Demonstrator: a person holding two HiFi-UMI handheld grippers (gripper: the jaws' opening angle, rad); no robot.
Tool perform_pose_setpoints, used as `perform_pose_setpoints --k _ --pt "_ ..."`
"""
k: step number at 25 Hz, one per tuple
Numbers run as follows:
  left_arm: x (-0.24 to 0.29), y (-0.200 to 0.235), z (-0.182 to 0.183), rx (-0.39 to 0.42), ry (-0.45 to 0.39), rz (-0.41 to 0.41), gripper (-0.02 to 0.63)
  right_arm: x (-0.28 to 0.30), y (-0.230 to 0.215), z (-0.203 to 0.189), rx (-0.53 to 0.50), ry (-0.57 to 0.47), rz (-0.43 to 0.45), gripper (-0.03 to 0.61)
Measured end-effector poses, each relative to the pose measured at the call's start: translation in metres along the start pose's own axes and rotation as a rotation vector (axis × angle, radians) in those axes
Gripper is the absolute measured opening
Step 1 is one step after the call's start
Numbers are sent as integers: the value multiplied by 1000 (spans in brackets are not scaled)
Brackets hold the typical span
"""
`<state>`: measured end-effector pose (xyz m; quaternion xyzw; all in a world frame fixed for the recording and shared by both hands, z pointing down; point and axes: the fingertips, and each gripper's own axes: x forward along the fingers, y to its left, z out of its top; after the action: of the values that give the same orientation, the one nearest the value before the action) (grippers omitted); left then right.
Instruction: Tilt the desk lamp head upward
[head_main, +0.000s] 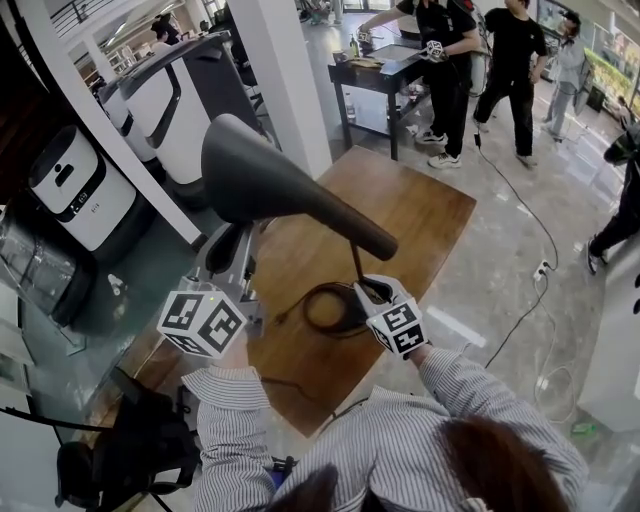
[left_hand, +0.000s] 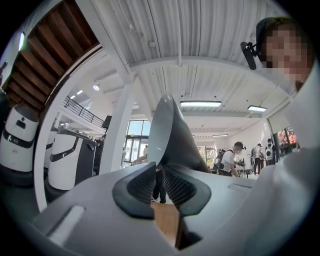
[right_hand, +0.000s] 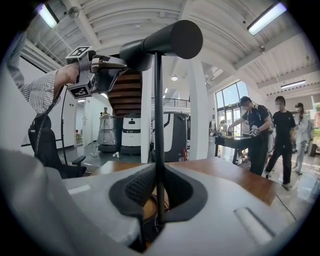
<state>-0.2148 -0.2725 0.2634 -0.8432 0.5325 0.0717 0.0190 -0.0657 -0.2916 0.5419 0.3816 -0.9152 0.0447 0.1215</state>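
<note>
Grey lamp head (head_main: 270, 180) slants above the wooden table (head_main: 425, 215), with its wide end to the left. My left gripper (left_hand: 159, 171) has its jaws nearly together, pinching the rim of that wide end. Further right, my right gripper (right_hand: 158, 187) is clamped on the thin black stem (right_hand: 158, 110), above the coiled cord (head_main: 325, 312).

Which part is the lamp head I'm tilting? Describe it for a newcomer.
Find the wooden desk in the head view. The thin black stem in the right gripper rises from it to the lamp head: a dark horn, narrow above the stem, flaring wide where the left gripper holds it.
</note>
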Motion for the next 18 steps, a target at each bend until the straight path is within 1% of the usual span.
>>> perform_pose_setpoints --k 2,5,7,12,18 --pt "0 1 -1 -18 -15 -5 35 0 0 0 -9 9 -5 44" --pt "-2 4 0 -9 -34 2 35 0 -1 3 -24 21 -8 44" --pt "-4 8 -4 -13 -26 15 35 0 -3 5 -25 33 -5 44" --pt "-7 10 -33 -56 16 17 35 -2 -1 6 -39 51 18 46" --pt "-8 0 -68 -107 52 -4 35 -14 0 22 -45 1 31 46"
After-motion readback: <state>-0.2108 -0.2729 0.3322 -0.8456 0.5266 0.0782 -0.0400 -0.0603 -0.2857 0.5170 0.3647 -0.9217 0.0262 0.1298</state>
